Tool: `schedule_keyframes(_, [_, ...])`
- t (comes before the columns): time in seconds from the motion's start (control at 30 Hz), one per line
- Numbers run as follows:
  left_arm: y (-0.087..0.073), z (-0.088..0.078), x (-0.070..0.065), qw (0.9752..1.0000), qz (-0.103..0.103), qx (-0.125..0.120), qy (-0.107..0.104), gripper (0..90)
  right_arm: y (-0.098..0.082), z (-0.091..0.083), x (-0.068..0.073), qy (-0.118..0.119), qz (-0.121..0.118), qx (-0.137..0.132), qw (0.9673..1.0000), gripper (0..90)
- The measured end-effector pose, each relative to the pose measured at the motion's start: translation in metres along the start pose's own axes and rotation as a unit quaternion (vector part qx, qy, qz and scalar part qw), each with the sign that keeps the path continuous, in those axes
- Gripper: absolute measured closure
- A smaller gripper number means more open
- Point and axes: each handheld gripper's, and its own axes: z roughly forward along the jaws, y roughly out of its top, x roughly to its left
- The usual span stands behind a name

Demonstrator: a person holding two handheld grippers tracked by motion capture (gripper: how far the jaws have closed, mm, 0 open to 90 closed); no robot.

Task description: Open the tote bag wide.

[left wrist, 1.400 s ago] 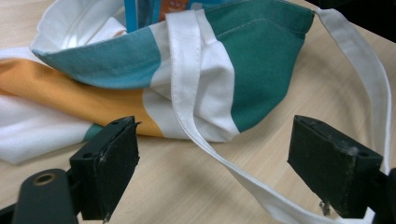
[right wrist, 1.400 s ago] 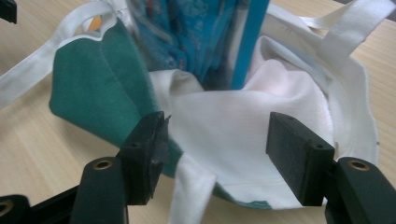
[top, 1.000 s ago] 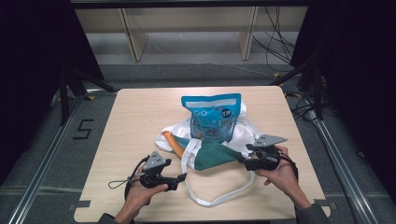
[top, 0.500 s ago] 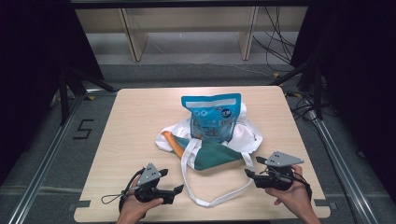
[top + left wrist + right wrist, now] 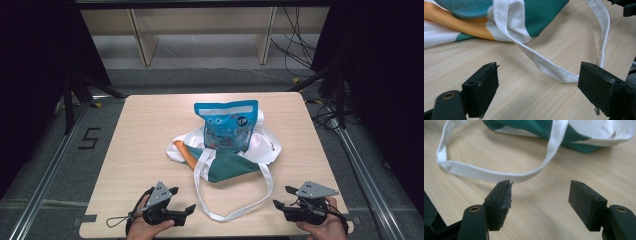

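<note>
two grippers low at the near table edge, both gaping with nothing between the pads: left gripper [image 5: 186, 212] beside the left end of the white strap loop [image 5: 234, 214], right gripper [image 5: 281, 198] just off its right end. right jaws lately widening a little further, bare wood between them. tote bag [image 5: 235, 162] slumped mid-table [image 5: 135, 145], white with teal and orange panels, mouth turned away from the person; blue snack packet [image 5: 227, 124] upright at that mouth, lower part apparently tucked inside, top poking out. strap trailing toward the person in a long u, flat on the wood.

likely step: taking hold of the strap to lift or straighten the bag. best done by sliding one pad under the flat webbing, not pinching from above and only pressing it down. better to grip near where the strap meets the cloth than at the slack bend. worth lifting slowly and evenly from both sides, lest the packet tip out.
</note>
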Motion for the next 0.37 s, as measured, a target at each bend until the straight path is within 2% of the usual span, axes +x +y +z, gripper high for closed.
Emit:
schedule_keyframes(0.03, [-0.001, 0.0014, -0.0008, 1.0, -0.001, -0.004, -0.005, 15.8, -0.0011, 0.0006, -0.0015, 0.006, -0.01, 0.002, 0.9999, 35.1])
schedule_keyframes(0.07, [-0.0006, 0.0006, -0.001, 0.9999, 0.009, 0.007, -0.004, 15.7, -0.0022, 0.0004, -0.0018, 0.0, -0.011, 0.001, 0.9999, 35.1])
schedule_keyframes(0.1, [-0.0011, 0.0023, -0.0022, 1.0, 0.002, 0.003, -0.006, 15.7, -0.0031, 0.0004, -0.0018, 0.0, -0.009, 0.004, 1.0, 35.1])
schedule_keyframes(0.17, [-0.0002, 0.0026, -0.0007, 0.9997, 0.021, 0.012, -0.003, 15.7, -0.0038, 0.0025, -0.0034, 0.007, -0.016, 0.006, 0.9998, 35.0])
schedule_keyframes(0.2, [-0.0006, 0.0035, -0.0019, 0.9998, 0.014, 0.007, -0.007, 15.6, -0.0041, 0.0024, -0.0036, 0.0, -0.016, 0.005, 0.9999, 34.9])
schedule_keyframes(0.23, [-0.0005, 0.0032, -0.0012, 0.9997, 0.019, 0.011, -0.004, 15.6, -0.0041, 0.0023, -0.0039, -0.003, -0.017, 0.006, 0.9998, 34.9])
schedule_keyframes(0.3, [-0.0003, 0.0029, -0.0009, 0.9997, 0.019, 0.014, -0.001, 15.6, -0.0047, 0.0039, -0.0034, 0.009, -0.017, 0.016, 0.9997, 34.7])
schedule_keyframes(0.37, [-0.0003, 0.0033, 0.0001, 0.9997, 0.021, 0.016, -0.003, 15.6, -0.0053, 0.0043, -0.0039, 0.001, -0.027, 0.015, 0.9995, 34.5])
